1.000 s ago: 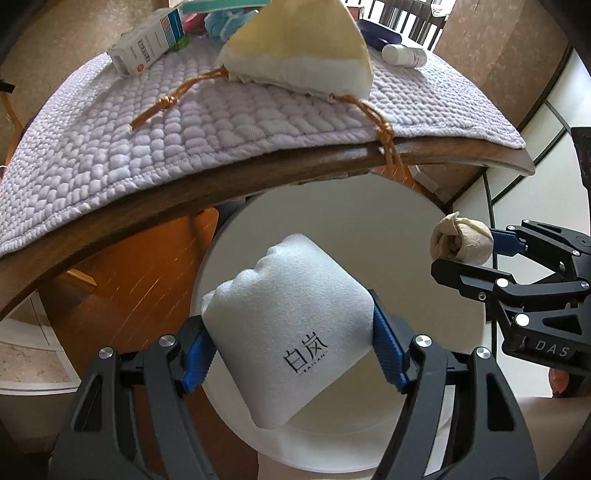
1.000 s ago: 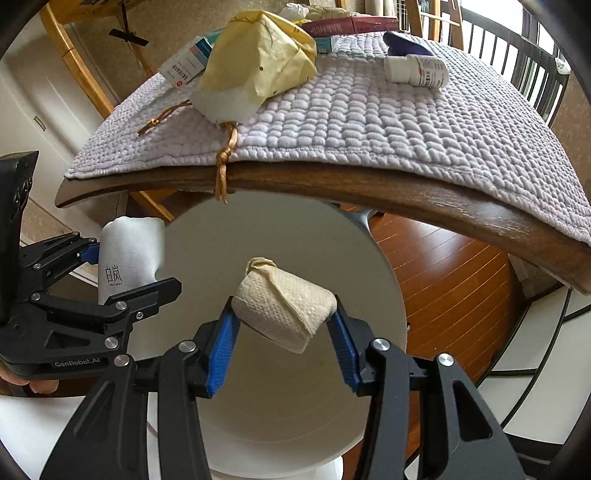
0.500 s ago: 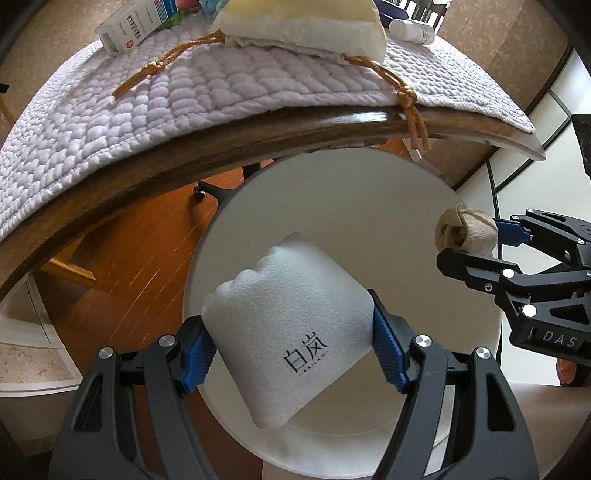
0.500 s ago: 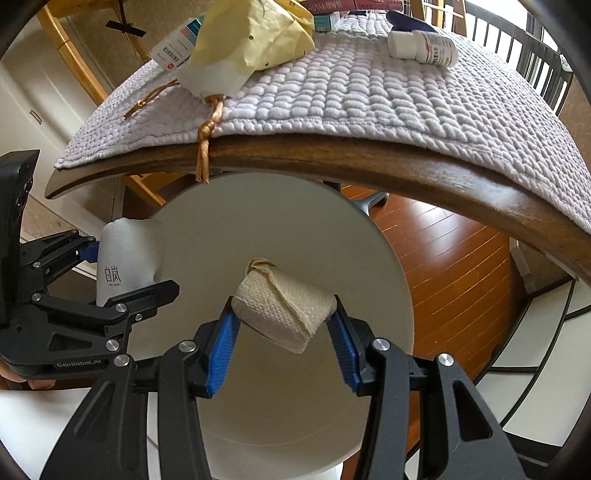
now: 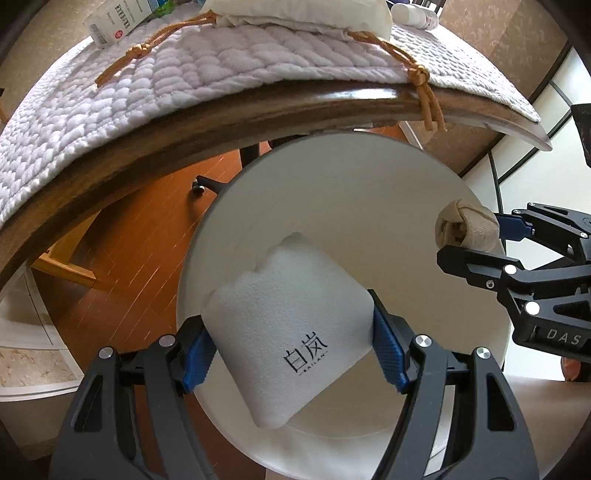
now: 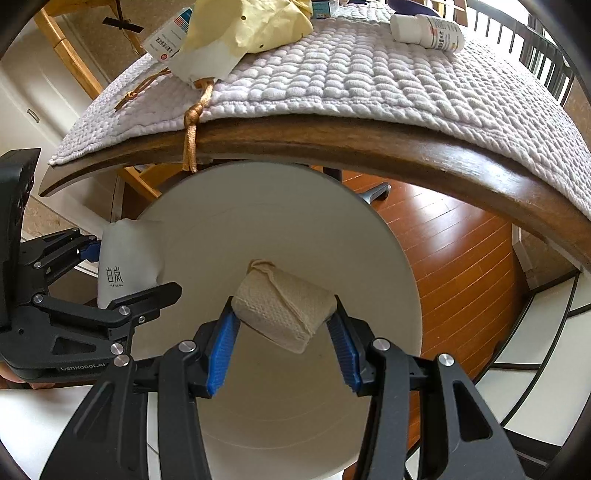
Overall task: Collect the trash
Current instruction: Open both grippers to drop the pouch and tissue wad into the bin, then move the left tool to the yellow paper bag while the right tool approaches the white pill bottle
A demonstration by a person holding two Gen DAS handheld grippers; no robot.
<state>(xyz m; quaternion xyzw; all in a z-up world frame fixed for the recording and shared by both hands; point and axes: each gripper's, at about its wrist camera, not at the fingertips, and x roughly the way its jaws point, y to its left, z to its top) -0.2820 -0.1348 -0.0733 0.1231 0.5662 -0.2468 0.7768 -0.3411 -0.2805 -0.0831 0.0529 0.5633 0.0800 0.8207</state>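
Both grippers point steeply down over a white bin: the left gripper (image 5: 291,354) is clamped on a white pouch (image 5: 288,350) with black printed characters, its blue pads (image 5: 197,350) pressing the pouch's two sides, and the right gripper (image 6: 284,332) is clamped on a beige wad (image 6: 284,310) of crumpled paper towel, blue pads tight against its ends. Largest in the scene, the wooden table (image 6: 369,144) arcs across the far side, its brown edge bare below a quilted lilac cloth (image 6: 369,81). Just near of that edge and lower down stands the bin (image 6: 295,221), its round mouth open beneath both grippers; the pouch hangs over its left part, the wad over the middle in the right wrist view. On the cloth, far left, lies a yellow-and-white bag (image 6: 236,33) with orange cords (image 6: 194,122), one knotted cord dangling over the table edge above the bin rim. Beside the bag sits a small box (image 5: 118,20), and far right a white pill bottle (image 6: 428,29) lies on its side.
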